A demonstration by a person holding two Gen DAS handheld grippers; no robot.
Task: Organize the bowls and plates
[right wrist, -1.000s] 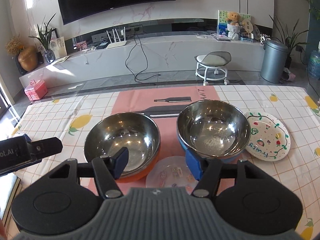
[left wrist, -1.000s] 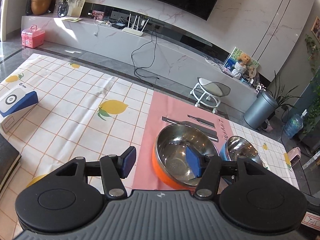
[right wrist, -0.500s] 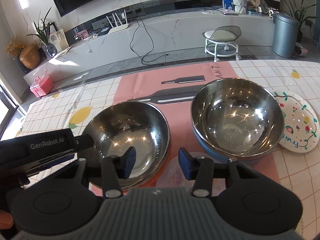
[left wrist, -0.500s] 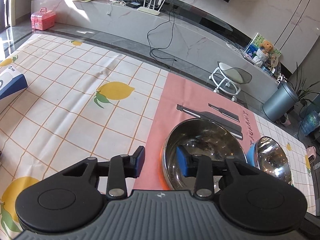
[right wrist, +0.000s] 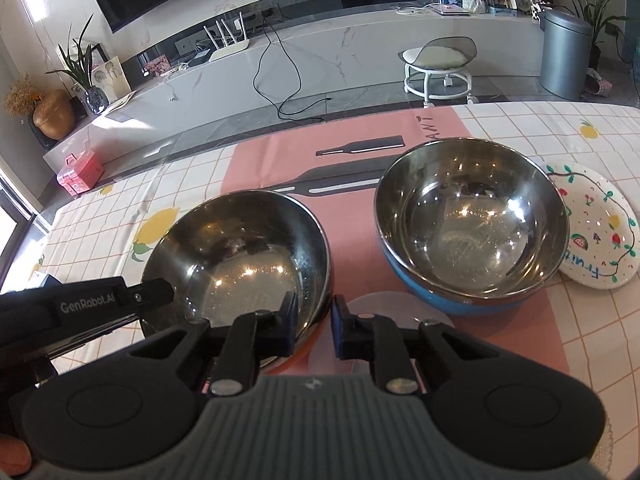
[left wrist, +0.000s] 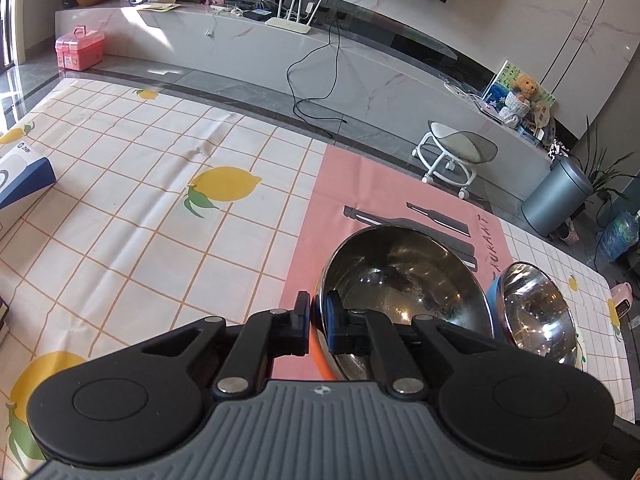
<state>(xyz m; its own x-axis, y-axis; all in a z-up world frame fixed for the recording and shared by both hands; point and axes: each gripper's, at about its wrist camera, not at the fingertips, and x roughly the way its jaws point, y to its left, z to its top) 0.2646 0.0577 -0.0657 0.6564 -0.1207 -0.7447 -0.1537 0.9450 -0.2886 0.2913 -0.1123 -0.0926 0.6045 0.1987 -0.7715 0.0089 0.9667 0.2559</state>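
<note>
Two steel bowls (right wrist: 236, 256) (right wrist: 472, 220), two plates (right wrist: 592, 224) (right wrist: 400, 312) and two claws (right wrist: 313, 322) (left wrist: 317, 322) were on the counter (right wrist: 480, 340).

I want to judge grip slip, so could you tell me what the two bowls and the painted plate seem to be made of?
Orange bowl and blue bowl: polished steel insides, mirror-like glints; coloured outer shells, material unclear. Painted plate: probably glazed ceramic, white and glossy.

To my left the lemon-print checked tablecloth (left wrist: 120, 208) lies bare as far as a blue-and-white box (left wrist: 22, 176). Rightward, the steel bowl with a blue outside (right wrist: 472, 220) blocks passage, a painted white fruit plate (right wrist: 596, 224) tucked just beside it.
</note>
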